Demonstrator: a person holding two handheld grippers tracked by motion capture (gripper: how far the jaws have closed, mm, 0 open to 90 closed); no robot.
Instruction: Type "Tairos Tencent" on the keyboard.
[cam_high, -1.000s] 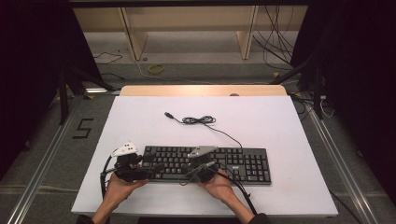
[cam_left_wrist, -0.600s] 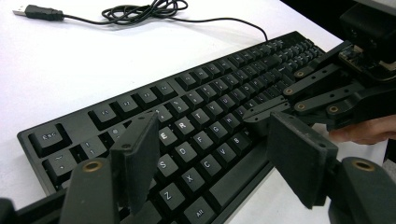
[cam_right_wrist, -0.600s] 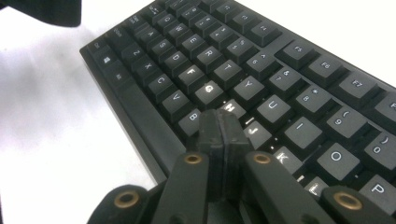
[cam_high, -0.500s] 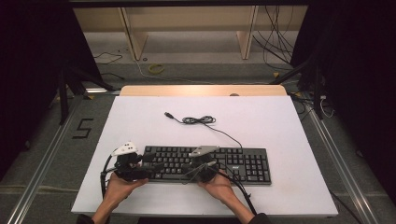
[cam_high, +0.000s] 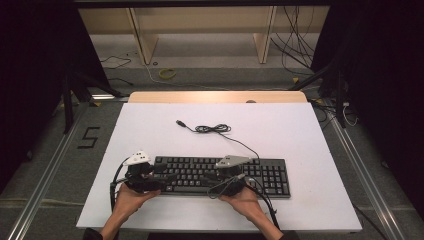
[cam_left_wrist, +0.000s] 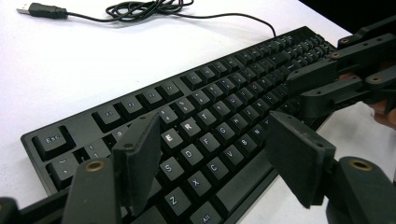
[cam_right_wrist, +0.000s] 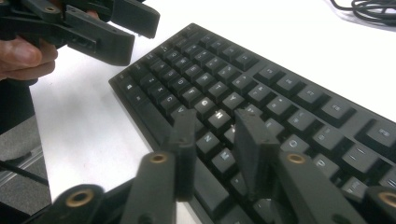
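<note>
Black full-size keyboard (cam_high: 220, 175) lies flat at lower centre of the white table top (cam_high: 310, 135), long side parallel to the near edge. Left gripper (cam_left_wrist: 212, 161) sits over the keyboard's left end, jaws wide apart, nothing between them; in the left gripper view they straddle the E/R/D/C keys from above, whether they touch the keys I can't tell. Right gripper (cam_right_wrist: 215, 144) is over the keyboard's middle, jaws narrowly parted, empty, hanging over the G/H/N/M keys. Each gripper appears in the other's view: right one at upper right, left one at upper left with a thumb behind it. Thin black cable (cam_high: 215, 129) runs from the keyboard's back edge to a loose coil above centre, USB plug (cam_high: 180, 122) lying free on the table. Beyond the far table edge: wooden shelf frame (cam_high: 200, 30), floor cables (cam_high: 300, 45)
</note>
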